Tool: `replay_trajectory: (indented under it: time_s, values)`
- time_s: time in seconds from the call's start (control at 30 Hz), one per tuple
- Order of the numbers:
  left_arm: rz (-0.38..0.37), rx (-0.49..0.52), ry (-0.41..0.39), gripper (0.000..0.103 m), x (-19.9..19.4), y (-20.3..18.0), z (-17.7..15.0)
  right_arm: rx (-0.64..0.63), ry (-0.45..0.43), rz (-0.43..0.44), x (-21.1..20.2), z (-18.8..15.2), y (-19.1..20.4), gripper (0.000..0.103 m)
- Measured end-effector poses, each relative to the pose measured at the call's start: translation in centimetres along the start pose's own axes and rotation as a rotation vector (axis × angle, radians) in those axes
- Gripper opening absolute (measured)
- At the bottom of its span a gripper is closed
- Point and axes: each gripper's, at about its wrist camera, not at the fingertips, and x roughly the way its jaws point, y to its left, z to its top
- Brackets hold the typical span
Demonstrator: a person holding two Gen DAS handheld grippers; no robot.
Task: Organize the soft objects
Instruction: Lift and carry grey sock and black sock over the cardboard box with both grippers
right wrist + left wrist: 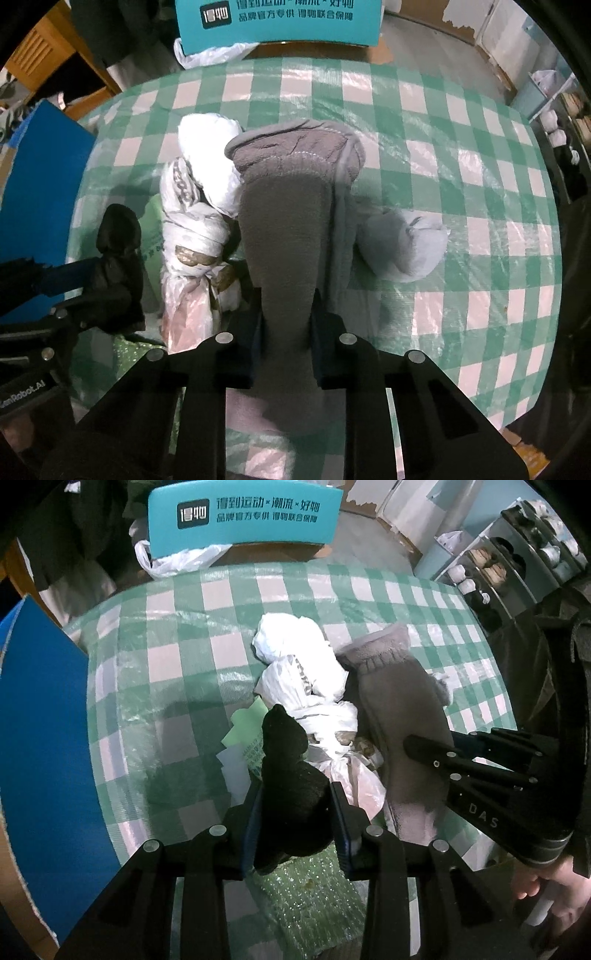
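My left gripper (pixel 295 812) is shut on a black soft sock (pixel 288 775) and holds it above the checked table; the sock also shows in the right wrist view (pixel 118 266). My right gripper (pixel 286 332) is shut on a long grey fuzzy sock (pixel 288 229), which stretches away over the table; this sock also shows in the left wrist view (pixel 402 709). A knotted white plastic bag bundle (pixel 306 679) lies between the two socks, also seen in the right wrist view (pixel 199 206). A pale blue rolled sock (pixel 406 243) lies right of the grey one.
The green-and-white checked tablecloth (pixel 443 155) covers the table. Green and white paper sheets (pixel 243 734) lie under the bundle. A blue board (pixel 40 738) stands at the left edge. A teal box (pixel 243 513) sits beyond the far edge. Shelves with shoes (pixel 517 554) stand far right.
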Motion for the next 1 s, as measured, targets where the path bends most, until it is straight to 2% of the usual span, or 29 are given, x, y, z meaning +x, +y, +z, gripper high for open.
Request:
replay_trajectory:
  time_s: [0.3, 0.63, 1.0]
  values:
    - [0.009, 0.016, -0.051, 0.035, -2.6, -0.4, -0.3, 0.000, -0.059, 0.021, -3.4, -0.8, -0.4, 0.018]
    - [0.017, 0.020, -0.098, 0.035, -5.2, -0.7, -0.9, -0.036, -0.136, 0.037, -7.2, -1.4, 1.0, 0.018]
    - [0.087, 0.051, -0.164, 0.035, -8.1, -1.3, -1.8, -0.085, -0.197, 0.051, -10.2, -2.0, 2.6, 0.018]
